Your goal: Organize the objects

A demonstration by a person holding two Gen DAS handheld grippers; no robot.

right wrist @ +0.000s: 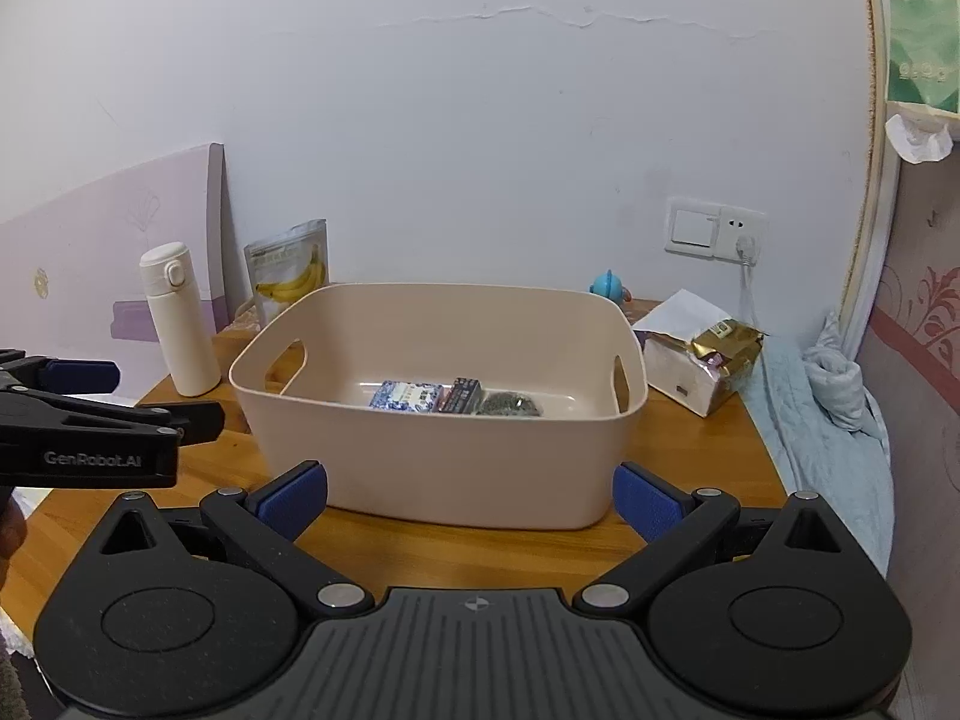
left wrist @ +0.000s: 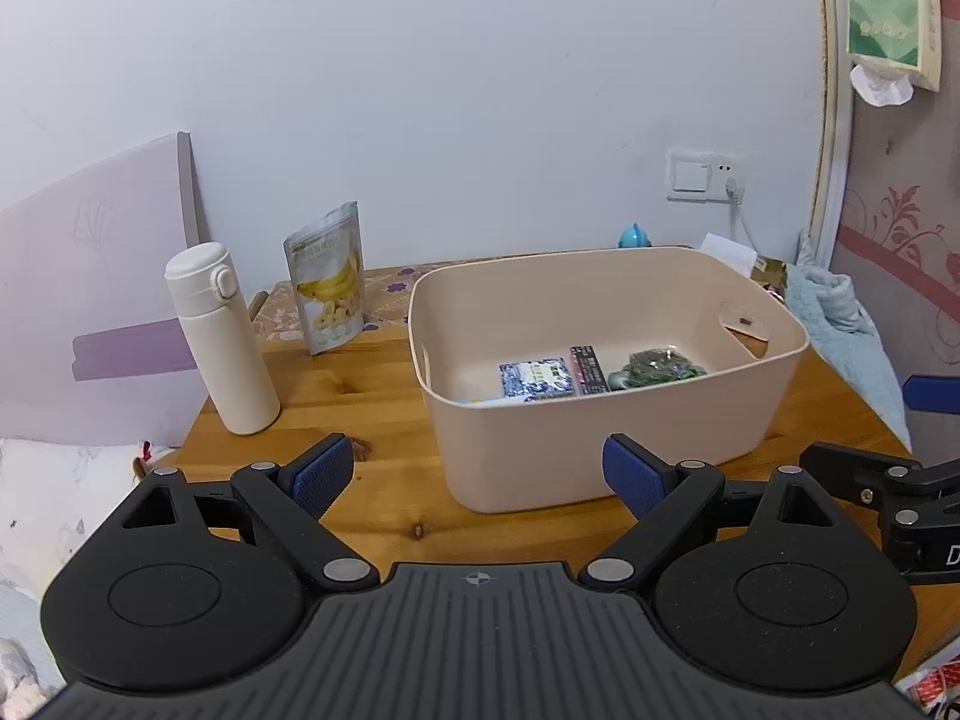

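Observation:
A beige plastic bin (left wrist: 600, 426) (right wrist: 432, 462) stands on the wooden table (left wrist: 372, 396). Inside lie a blue-and-white packet (left wrist: 534, 381) (right wrist: 405, 397), a dark box (left wrist: 585, 369) (right wrist: 461, 395) and a green bag (left wrist: 654, 367) (right wrist: 510, 405). Left of the bin are a white bottle (left wrist: 222, 336) (right wrist: 177, 318) and a banana snack pouch (left wrist: 330, 279) (right wrist: 288, 267). My left gripper (left wrist: 477, 471) (right wrist: 171, 399) is open and holds nothing, just short of the bin's near left corner. My right gripper (right wrist: 471, 501) (left wrist: 882, 426) is also open and holds nothing, facing the bin's near wall.
A white tissue box with a gold packet (right wrist: 696, 360) sits right of the bin. A small blue toy (right wrist: 606, 285) is behind it, by the wall socket (right wrist: 714, 234). A light-blue cloth (right wrist: 840, 396) lies past the table's right edge. A purple board (left wrist: 90, 276) leans at the left.

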